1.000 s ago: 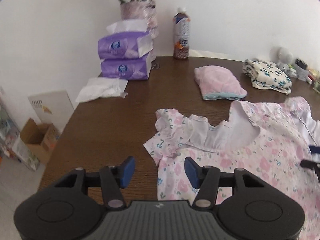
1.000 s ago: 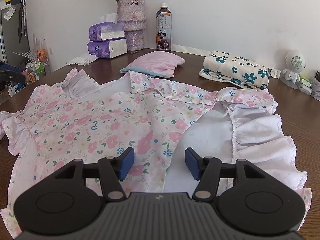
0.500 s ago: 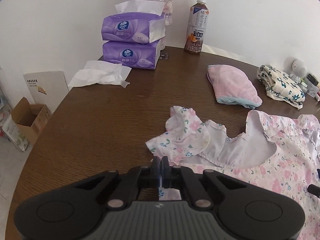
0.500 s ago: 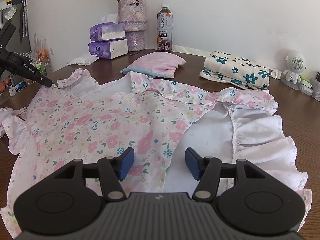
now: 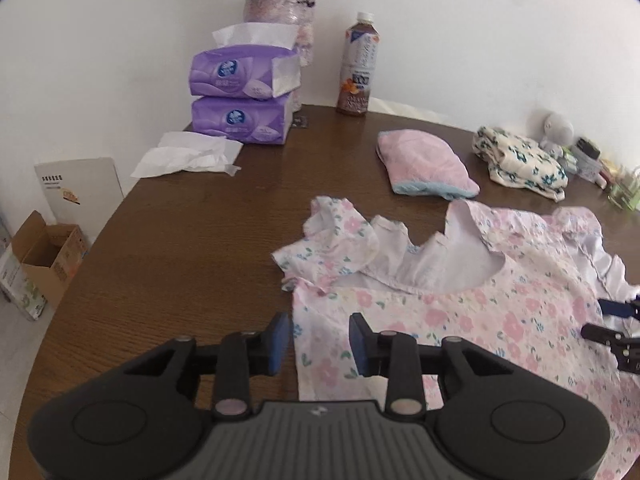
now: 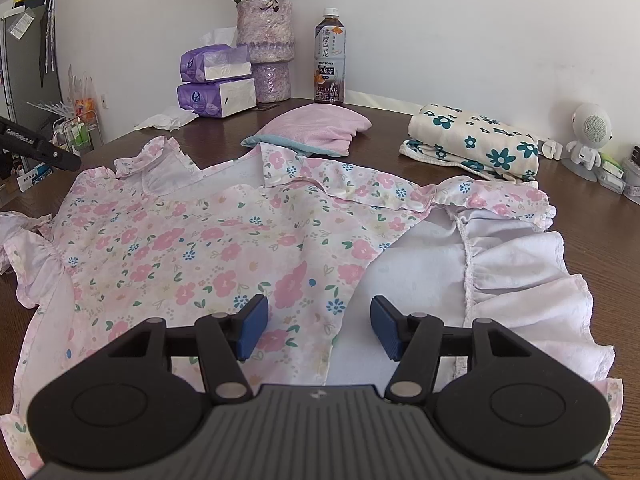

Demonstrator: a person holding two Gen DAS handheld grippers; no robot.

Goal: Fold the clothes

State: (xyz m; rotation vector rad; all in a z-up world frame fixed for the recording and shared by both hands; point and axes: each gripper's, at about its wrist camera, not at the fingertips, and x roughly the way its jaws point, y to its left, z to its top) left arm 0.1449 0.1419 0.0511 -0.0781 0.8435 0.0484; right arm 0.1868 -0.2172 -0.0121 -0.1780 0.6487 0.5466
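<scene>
Place: I work in a lived-in home room.
Table (image 6: 392, 120): dark wood, against a white wall.
Far edge: vase of flowers (image 6: 265, 52), stacked tissue packs (image 5: 244, 96), tea bottle (image 6: 329, 62).
Far right corner: small toy robot (image 6: 591, 136).
Floor, left edge: open cardboard box (image 5: 46, 256).

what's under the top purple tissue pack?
A second purple tissue pack lies directly under the top pack, stacked on the wooden table. Loose white tissues lie beside them. The table surface beneath the stack is covered.
</scene>
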